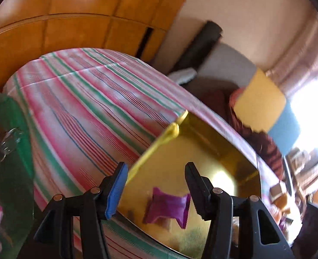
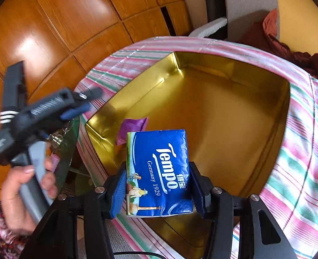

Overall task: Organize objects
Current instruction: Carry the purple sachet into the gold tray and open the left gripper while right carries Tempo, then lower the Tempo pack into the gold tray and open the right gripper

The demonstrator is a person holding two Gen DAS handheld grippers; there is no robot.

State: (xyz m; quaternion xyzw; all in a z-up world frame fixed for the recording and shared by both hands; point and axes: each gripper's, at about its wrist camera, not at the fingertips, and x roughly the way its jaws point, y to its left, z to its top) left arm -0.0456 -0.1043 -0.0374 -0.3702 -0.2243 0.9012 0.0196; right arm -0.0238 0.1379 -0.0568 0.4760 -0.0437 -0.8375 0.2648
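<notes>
Clamping the tissue pack [image 2: 159, 172], the right gripper [image 2: 156, 194] hovers over the gold box [image 2: 234, 112].

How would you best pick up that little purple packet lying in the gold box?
Come straight down from above, since the gold box walls block any sideways approach. The purple packet lies flat on the box floor, so close the gripper across its narrower middle, where the pouch pinches in between its flared corners. It appears soft, so a light squeeze should do.
</notes>
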